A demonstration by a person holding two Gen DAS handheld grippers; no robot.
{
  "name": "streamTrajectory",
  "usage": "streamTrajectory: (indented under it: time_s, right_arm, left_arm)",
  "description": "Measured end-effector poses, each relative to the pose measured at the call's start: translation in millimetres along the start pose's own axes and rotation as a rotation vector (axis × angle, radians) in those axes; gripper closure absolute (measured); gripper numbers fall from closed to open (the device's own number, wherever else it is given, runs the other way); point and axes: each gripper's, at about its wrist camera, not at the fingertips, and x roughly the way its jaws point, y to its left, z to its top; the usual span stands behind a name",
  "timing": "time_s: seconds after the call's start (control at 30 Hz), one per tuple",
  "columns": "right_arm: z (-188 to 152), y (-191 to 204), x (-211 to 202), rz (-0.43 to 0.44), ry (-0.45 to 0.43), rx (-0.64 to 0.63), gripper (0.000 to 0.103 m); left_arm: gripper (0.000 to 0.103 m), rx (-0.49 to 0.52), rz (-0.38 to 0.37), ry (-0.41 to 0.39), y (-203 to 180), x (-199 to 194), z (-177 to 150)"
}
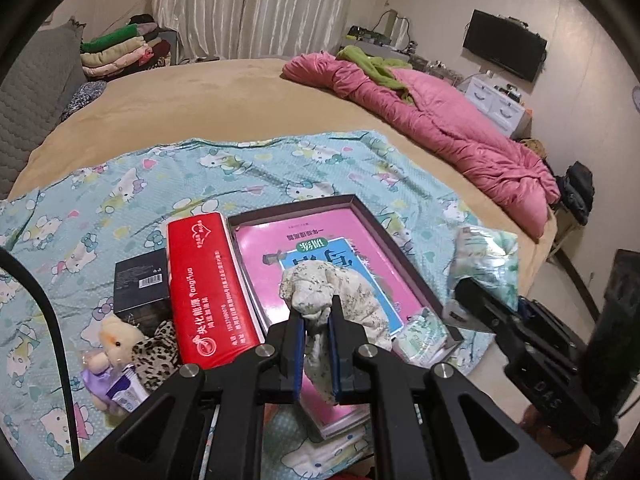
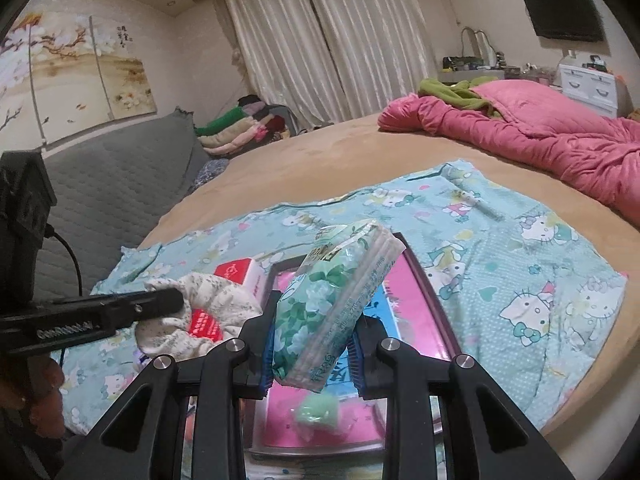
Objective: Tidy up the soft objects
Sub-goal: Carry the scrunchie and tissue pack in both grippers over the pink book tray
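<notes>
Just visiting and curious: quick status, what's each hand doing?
Left gripper shut on floral cloth. Right gripper shut on green tissue pack. Both above open box; nothing blocking.

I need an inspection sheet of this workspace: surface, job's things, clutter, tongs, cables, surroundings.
Surface: beige bed with a cat-print sheet spread over it.
Job's things: floral cloth; green tissue pack; small green pack in the shallow tray; plush toy.
Clutter: red box, black box, pink book in the tray.
Tongs: left tongs shut on the floral cloth; right tongs shut on the green tissue pack, held above the tray.
Cables: black cable at the left tongs.
Surroundings: pink quilt, folded clothes, curtains, wall screen.
</notes>
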Motion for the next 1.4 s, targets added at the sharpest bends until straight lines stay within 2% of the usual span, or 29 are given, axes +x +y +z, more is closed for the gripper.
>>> streamTrajectory:
  time_s: [0.37,0.7,1.4]
  right_arm:
    - [-10.8,-18.9,10.6,-0.008,0.035,0.039,0.073]
    - [-23.0,-35.2,28.4,-0.020,0.110,0.075,0.073]
    - [-44.2,-50.6,65.0,-0.034,0.264,0.096,0.073]
  left_arm:
    - [0.093,-0.023,0.033,0.052,-3.5,49.3,-2.5]
    - [0.093,0.011,0.067,0.099,-9.2,81.8,-9.2]
    - [0.093,0.064,0.080,0.168,-15.4,104.1,-25.4]
